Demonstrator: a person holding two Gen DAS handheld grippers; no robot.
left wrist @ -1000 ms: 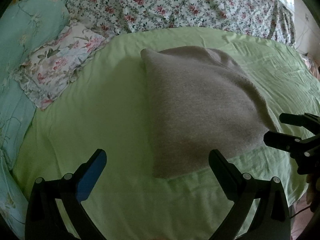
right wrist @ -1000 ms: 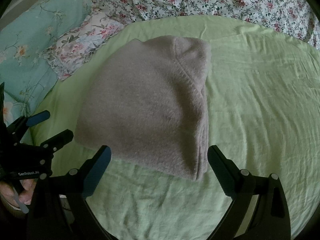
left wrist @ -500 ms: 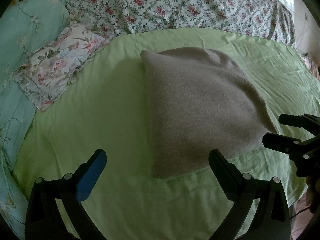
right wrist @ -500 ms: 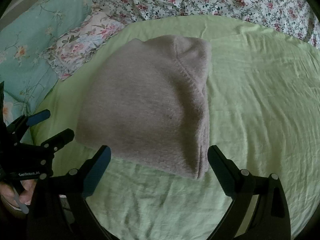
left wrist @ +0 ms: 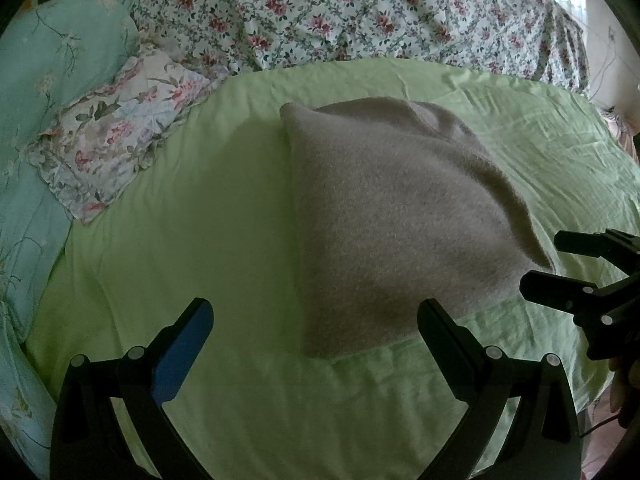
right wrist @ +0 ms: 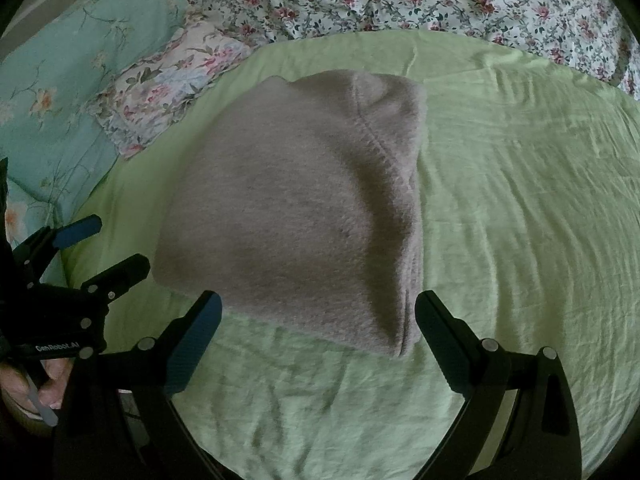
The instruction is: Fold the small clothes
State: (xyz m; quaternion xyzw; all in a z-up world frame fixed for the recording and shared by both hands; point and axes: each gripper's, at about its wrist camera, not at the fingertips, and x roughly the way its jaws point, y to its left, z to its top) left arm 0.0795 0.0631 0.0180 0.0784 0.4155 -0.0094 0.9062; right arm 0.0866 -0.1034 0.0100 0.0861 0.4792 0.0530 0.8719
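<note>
A grey fleece garment [left wrist: 392,216] lies folded flat on the light green sheet [left wrist: 192,216]; it also shows in the right wrist view [right wrist: 296,216]. My left gripper [left wrist: 314,320] is open and empty, just short of the garment's near left corner. My right gripper [right wrist: 318,312] is open and empty, its jaws straddling the garment's near edge without touching it. Each gripper shows at the edge of the other's view: the right gripper [left wrist: 560,264] and the left gripper [right wrist: 104,248], both open.
A floral pillow [left wrist: 116,148] and a teal quilt [left wrist: 40,80] lie to the left. A flowered bedspread [left wrist: 360,12] runs along the far side. The green sheet [right wrist: 520,208] stretches wide to the right of the garment.
Almost nothing. Both grippers stay open near the garment's front edge; the views shift only slightly.
</note>
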